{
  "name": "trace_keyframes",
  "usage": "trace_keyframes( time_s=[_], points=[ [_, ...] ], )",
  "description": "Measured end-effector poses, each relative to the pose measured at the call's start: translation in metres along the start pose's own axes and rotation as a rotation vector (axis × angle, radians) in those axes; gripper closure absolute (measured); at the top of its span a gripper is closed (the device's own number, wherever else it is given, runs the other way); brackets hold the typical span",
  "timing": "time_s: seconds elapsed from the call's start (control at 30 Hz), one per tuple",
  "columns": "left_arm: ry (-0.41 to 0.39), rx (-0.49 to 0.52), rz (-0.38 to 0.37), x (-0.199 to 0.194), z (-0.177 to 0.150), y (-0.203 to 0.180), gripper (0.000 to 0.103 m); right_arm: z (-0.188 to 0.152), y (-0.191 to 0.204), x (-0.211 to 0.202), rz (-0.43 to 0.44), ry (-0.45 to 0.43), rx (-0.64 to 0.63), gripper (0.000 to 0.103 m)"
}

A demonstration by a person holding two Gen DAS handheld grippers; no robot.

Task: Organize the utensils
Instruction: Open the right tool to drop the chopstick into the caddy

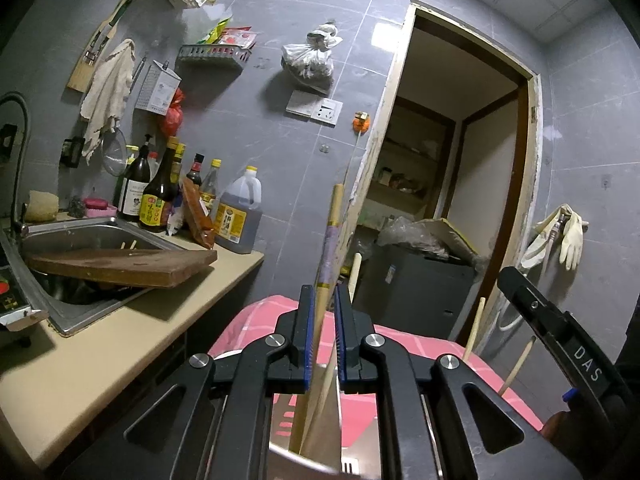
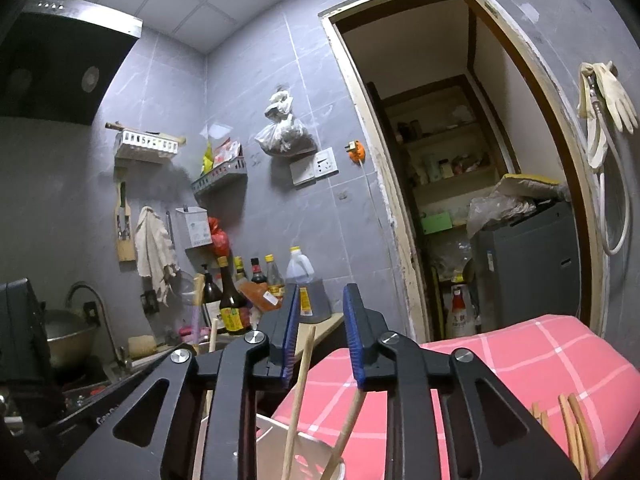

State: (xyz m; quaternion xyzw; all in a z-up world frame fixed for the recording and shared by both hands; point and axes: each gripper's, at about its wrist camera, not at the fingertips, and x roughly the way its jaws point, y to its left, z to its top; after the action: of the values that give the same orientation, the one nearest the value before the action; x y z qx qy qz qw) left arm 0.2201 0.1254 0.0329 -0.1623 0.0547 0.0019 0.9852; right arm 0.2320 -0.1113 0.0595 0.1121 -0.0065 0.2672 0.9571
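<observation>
- Far left, a steel sink is set into the beige counter, and a brown wooden cutting board lies tilted across its rim.
- Behind the sink, a cluster of sauce bottles and a big jug of dark liquid stand against the grey tiled wall.
- The left gripper points upward; its jaws are narrow, closed on a long wooden chopstick with a purple band, which rises upright between the blue pads.
- Below that gripper, the chopstick's lower end reaches into a shiny metal utensil holder, with another stick leaning beside it.
- A pink checked cloth covers the surface under both grippers.
- The right gripper hovers above the same holder with its jaws wide and nothing between them; two pale chopsticks stick up out of the holder just below.
- Far right, several brown chopsticks lie at the cloth's edge, and rubber gloves hang by the doorway.
</observation>
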Motion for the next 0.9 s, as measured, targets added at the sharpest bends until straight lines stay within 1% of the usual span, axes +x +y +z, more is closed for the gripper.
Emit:
trace_keyframes(
  time_s=[0.03,0.1,0.2,0.33,0.4,0.5,0.53,0.6,0.67,0.73,0.8,0.9],
  points=[
    [0.005,-0.005,-0.002,-0.001,0.0,0.0,0.094,0.001,0.0,-0.002,0.002,0.0,0.001,0.08],
    [0.011,-0.008,-0.009,-0.004,0.001,-0.001,0.092,0.005,-0.001,-0.004,0.004,0.0,0.003,0.072],
    [0.014,-0.006,-0.019,-0.01,0.005,-0.005,0.087,0.01,-0.003,-0.011,0.002,-0.007,0.007,0.063],
    [0.022,0.01,-0.046,-0.018,0.01,-0.015,0.072,0.018,-0.009,-0.021,0.003,-0.004,0.012,0.056],
    [0.02,0.021,-0.054,-0.022,0.012,-0.021,0.071,0.022,-0.013,-0.026,-0.003,0.001,0.011,0.049],
    [0.023,0.04,-0.069,-0.028,0.014,-0.033,0.064,0.028,-0.021,-0.037,-0.023,0.008,-0.003,0.046],
    [0.024,0.042,-0.074,-0.03,0.015,-0.036,0.06,0.03,-0.024,-0.041,-0.031,0.013,-0.01,0.044],
    [0.025,0.044,-0.089,-0.033,0.016,-0.042,0.055,0.035,-0.032,-0.051,-0.053,0.023,-0.018,0.033],
    [0.024,0.049,-0.097,-0.036,0.016,-0.049,0.048,0.04,-0.042,-0.063,-0.079,0.03,-0.015,0.029],
    [0.03,0.056,-0.116,-0.039,0.014,-0.057,0.047,0.044,-0.05,-0.074,-0.108,0.036,-0.019,0.027],
    [0.042,0.066,-0.125,-0.04,0.013,-0.064,0.044,0.047,-0.059,-0.085,-0.134,0.039,-0.024,0.021],
    [0.055,0.072,-0.148,-0.044,0.011,-0.074,0.035,0.052,-0.07,-0.102,-0.171,0.049,-0.041,0.016]
  ],
)
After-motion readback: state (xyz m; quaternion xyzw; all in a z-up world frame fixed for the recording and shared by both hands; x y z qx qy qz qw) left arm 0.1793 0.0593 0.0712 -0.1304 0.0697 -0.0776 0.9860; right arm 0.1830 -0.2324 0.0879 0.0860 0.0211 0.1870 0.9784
